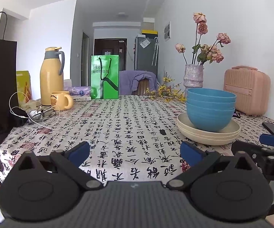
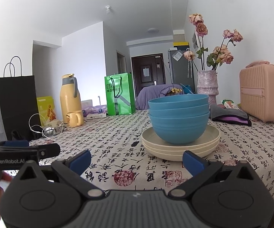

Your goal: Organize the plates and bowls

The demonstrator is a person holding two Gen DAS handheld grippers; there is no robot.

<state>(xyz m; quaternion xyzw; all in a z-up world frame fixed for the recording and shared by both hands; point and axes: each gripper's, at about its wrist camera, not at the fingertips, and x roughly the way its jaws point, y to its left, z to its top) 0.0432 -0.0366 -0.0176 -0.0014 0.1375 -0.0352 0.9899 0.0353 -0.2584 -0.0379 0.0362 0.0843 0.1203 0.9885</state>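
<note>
On the table: a cloth [image 2: 118, 144] printed with black characters covers it.
Bowls: three blue bowls [image 2: 178, 119] nested in one stack, upright.
Plates: three cream plates [image 2: 180, 148] stacked flat, with the bowl stack standing on the top plate.
Place of the stack: right of the table's middle, in front of the vase of dried roses [image 2: 207, 87] and near the pink case [image 2: 264, 95].
Left gripper [image 1: 135, 152]: jaws wide apart, holding nothing, low over the near edge of the cloth, with the stack ahead to its right.
Right gripper [image 2: 137, 159]: jaws wide apart, empty, pointed at the stack, close to the plates but apart from them.
Far side: yellow jug [image 1: 51, 76], yellow mug [image 1: 61, 100], green bag [image 1: 104, 77], black bag [image 1: 0, 70].
Right edge: a dark flat thing [image 1: 273, 129], perhaps a phone.
</note>
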